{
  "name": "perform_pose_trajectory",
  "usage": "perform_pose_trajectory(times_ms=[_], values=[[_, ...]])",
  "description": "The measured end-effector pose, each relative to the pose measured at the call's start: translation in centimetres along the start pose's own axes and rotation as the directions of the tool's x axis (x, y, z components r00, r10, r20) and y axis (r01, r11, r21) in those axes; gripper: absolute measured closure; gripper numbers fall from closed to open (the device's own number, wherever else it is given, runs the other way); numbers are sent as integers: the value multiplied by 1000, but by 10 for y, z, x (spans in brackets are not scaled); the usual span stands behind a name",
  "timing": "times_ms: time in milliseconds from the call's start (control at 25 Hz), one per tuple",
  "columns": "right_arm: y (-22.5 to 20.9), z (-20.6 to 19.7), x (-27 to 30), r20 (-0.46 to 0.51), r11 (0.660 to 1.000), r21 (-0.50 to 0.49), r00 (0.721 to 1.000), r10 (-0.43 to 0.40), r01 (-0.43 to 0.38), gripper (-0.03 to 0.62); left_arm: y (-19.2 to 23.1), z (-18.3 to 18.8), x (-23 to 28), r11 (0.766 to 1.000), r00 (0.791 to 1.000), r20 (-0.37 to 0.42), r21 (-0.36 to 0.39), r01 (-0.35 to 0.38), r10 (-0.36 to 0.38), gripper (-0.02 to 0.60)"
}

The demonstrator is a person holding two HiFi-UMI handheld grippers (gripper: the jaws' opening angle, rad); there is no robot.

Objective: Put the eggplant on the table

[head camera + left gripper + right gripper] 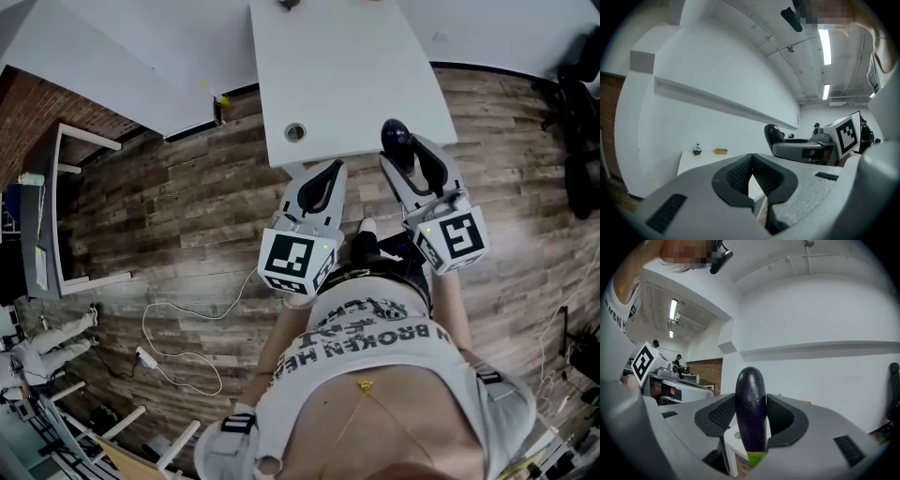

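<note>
Dark purple, glossy eggplant (751, 390), faintly dimpled near the top. Upright, rounded end up and green stem end down, pinched at mid-body between the pads of the right gripper (752, 414). Off any surface, poised in the head view at the near right edge of the table (328, 75). White rectangular top on white legs, bare at this end save for a round hole (295, 132) near the edge.

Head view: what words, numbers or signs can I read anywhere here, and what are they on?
"BROKEN": on the person's shirt; the next line starts "HE", and the rest is hidden.
Top line of the shirt print: too blurred to read.
Left cube and right cube: black-and-white square patterns only, no words.
</note>
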State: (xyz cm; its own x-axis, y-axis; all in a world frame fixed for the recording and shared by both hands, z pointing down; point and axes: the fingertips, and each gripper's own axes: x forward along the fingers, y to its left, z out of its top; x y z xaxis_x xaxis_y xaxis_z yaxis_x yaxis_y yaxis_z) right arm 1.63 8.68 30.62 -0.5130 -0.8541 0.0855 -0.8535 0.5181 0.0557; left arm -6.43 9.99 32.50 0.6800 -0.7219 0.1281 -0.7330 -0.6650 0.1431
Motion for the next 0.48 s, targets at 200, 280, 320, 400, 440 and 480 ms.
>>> perform_pose_trajectory(times_ms=[200,280,320,400,440,480], values=[[-37,-6,9,-8,1000,7,1000,11,-11,390,-5,2,38,1000,1000,-9,4,-5,5,575],[-48,-8,14,-13,1000,8,1000,24,-24,390,-5,4,52,1000,1000,-11,7,-11,11,575],[-54,-9,16,-14,1000,7,999,30,-30,390,-5,6,58,1000,1000,-10,9,-15,15,575],[-67,-9,20,-14,999,3,999,40,-40,390,-5,8,71,1000,1000,-11,11,-22,22,575],[-73,-9,21,-14,999,1,999,43,-43,390,-6,8,76,1000,1000,-11,12,-25,26,575],[-79,-10,21,-15,999,0,999,46,-46,390,-8,8,82,999,1000,-11,14,-28,29,575]])
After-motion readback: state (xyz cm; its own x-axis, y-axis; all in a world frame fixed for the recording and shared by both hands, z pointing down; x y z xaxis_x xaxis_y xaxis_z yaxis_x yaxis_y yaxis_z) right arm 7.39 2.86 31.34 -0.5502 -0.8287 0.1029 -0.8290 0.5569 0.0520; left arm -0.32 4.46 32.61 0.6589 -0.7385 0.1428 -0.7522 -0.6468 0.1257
